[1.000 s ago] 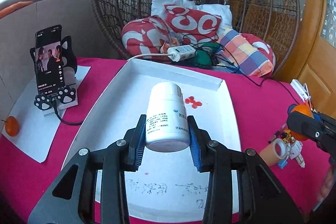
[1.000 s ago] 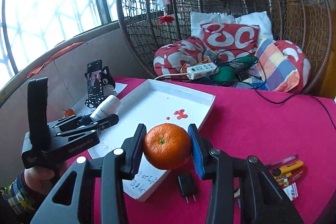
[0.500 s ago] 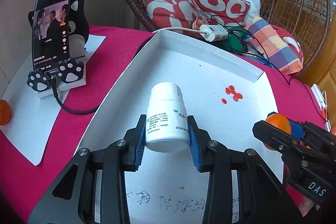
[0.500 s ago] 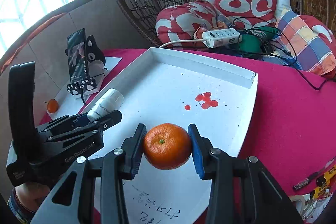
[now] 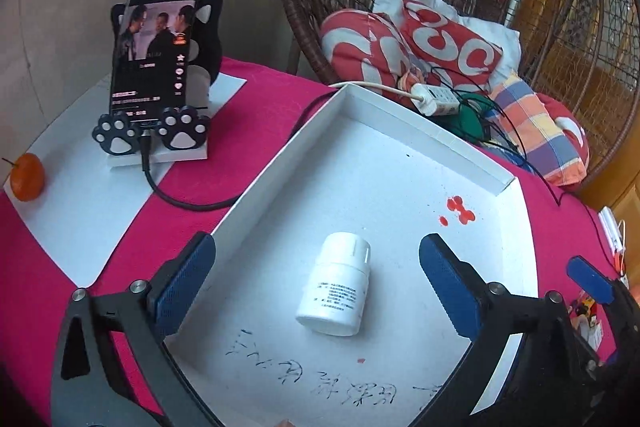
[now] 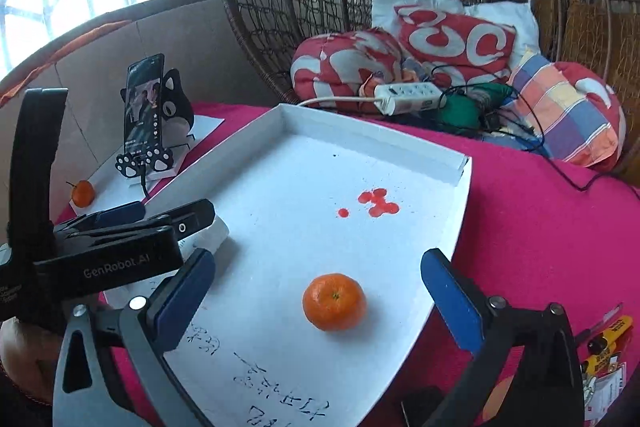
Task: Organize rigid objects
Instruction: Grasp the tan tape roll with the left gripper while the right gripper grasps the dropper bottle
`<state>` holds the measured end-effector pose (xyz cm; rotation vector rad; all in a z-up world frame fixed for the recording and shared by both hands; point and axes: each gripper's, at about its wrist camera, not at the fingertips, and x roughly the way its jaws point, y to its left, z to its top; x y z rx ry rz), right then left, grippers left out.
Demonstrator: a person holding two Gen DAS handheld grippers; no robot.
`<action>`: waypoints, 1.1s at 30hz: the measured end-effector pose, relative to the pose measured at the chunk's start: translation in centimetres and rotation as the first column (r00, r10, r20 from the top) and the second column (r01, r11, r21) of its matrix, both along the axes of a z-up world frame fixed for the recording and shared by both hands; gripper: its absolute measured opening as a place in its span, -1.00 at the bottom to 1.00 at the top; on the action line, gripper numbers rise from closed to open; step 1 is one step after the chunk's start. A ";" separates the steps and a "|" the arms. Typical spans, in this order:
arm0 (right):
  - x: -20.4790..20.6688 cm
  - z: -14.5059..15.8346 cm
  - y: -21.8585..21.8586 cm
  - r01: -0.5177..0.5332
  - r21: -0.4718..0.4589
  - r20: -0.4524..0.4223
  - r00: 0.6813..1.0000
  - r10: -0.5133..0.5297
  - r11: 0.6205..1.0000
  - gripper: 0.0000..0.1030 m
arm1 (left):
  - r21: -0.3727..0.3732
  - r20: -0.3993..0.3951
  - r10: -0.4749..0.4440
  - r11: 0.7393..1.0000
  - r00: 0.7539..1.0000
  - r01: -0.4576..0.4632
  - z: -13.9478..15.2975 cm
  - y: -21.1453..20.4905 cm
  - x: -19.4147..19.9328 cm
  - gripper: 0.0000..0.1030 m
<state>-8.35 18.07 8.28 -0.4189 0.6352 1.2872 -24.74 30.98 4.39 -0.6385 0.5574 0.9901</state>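
Observation:
A white pill bottle (image 5: 336, 291) lies on its side on the floor of the white tray (image 5: 400, 163). My left gripper (image 5: 316, 239) stands over it with its jaws opening wide; the blue pads are well clear of the bottle on both sides. An orange mandarin (image 6: 334, 301) rests on the tray (image 6: 320, 167) near its front right edge. My right gripper (image 6: 318, 255) straddles it, jaws also opening, pads not touching the fruit. In the right wrist view the left gripper (image 6: 160, 219) sits at the tray's left side and hides most of the bottle (image 6: 212, 233).
A phone on a black cat stand (image 5: 156, 47) and a second mandarin (image 5: 26, 177) sit on white paper at the left. A power strip (image 5: 436, 99), cables and cushions lie behind the tray. Pens and small items (image 6: 608, 335) lie at the right on the pink cloth.
Both grippers came down over the tray and opened. The left let go of the bottle and the right let go of the mandarin; both things now lie on the tray.

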 end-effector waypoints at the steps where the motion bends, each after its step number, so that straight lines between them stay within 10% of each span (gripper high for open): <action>1: 0.1 0.4 -0.6 0.005 0.015 0.007 1.000 -0.005 1.000 1.00 | 0.012 0.002 0.011 1.000 1.000 -0.011 0.2 -0.3 -0.3 1.00; 18: 8.0 8.1 -15.7 0.317 0.333 -0.003 0.942 -0.335 0.888 1.00 | 0.187 0.093 -0.223 0.961 0.970 0.203 5.2 -7.4 2.2 1.00; 33: 14.9 1.7 -24.2 0.604 0.182 -0.109 0.796 -0.595 0.776 1.00 | 0.021 -0.101 -0.641 0.763 0.760 0.646 0.9 -16.3 14.3 0.99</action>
